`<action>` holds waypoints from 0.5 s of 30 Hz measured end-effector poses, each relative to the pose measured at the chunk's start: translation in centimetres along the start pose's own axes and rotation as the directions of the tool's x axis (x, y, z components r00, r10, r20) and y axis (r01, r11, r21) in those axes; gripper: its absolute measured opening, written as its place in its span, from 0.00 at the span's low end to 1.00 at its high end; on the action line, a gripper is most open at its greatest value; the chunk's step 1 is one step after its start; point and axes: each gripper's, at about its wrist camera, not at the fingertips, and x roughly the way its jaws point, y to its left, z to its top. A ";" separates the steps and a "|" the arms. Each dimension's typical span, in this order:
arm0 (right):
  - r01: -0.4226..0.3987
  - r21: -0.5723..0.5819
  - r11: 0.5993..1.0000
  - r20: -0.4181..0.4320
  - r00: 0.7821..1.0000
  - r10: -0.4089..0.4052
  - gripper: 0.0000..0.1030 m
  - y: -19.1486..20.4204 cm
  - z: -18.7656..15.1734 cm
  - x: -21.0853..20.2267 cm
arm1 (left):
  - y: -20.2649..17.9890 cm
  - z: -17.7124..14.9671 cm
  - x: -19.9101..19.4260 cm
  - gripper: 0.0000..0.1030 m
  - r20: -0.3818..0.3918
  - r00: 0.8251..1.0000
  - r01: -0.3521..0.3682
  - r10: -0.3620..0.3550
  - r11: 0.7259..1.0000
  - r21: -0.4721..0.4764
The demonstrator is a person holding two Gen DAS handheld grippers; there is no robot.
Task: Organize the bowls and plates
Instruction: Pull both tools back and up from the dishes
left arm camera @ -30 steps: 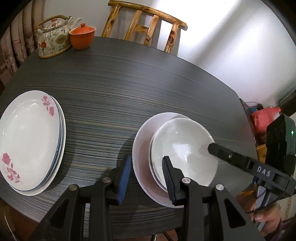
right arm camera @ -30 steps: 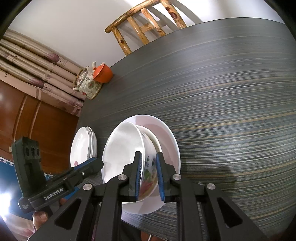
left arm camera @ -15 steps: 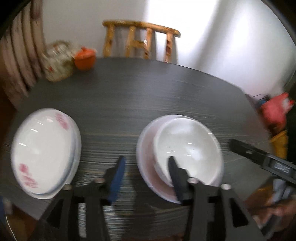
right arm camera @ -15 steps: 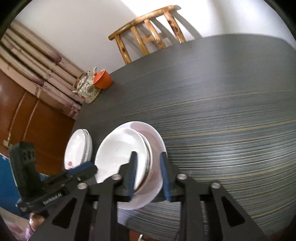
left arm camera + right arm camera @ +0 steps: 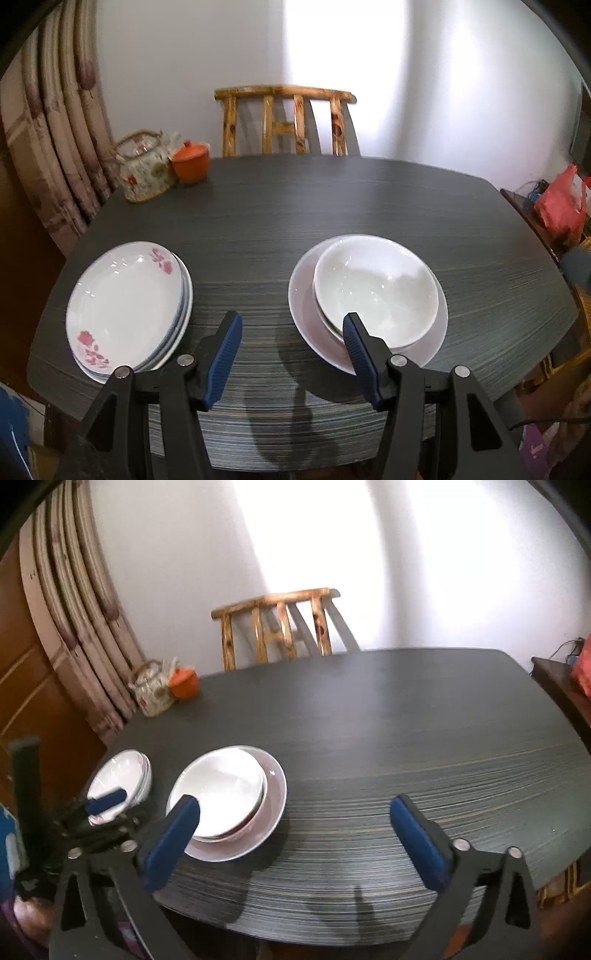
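Left gripper [image 5: 291,354]: released, nothing between the jaws. They've just been spreading; it hangs over the near table edge, between the two piles.
Right gripper [image 5: 291,834]: released, jaws as wide as they go and just swung apart. Nothing in them. The bowl rim they pinched a second ago is free.
Bowls [image 5: 376,291]: white, nested (looks like two), sitting in the pale plate [image 5: 436,343] on the near right of the table [image 5: 295,206].
Plates [image 5: 125,306]: separate stack with pink flowers, near left, well apart from the bowl pile. Count unclear, three or so.
Progress: judging by the layout, sorting is close to done. Plates in one pile, bowls in another, no loose crockery on the table.
Left to do: possibly the pale plate under the bowls belongs on the plate stack. Can't tell if that's intended.
Left view only: flower print on the top plate, stacked rims, red bag [image 5: 561,206] off to the right.
Right view only: left gripper seen from outside, a blue pad in front of the plate stack; brown wooden panelling [image 5: 33,701] at left.
Both views: teapot [image 5: 146,171], orange lidded cup [image 5: 190,162], wooden chair [image 5: 284,118] at the far side, untouched.
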 end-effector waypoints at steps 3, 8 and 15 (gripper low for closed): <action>-0.100 0.005 0.995 0.142 0.985 0.099 1.00 -0.2 -0.3 -2.3 | 0.0 -0.1 -0.8 0.56 0.022 1.000 -0.004 0.005 1.000 -0.017; -0.204 0.006 0.979 0.186 0.962 0.199 1.00 -0.2 -0.9 -3.1 | -0.5 -0.2 -1.8 0.56 -0.008 1.000 0.001 -0.001 1.000 0.008; -0.189 -0.021 0.982 0.176 0.966 0.189 1.00 1.2 -2.2 -3.9 | -1.2 -0.9 -2.9 0.56 0.000 0.999 -0.033 0.033 0.999 0.027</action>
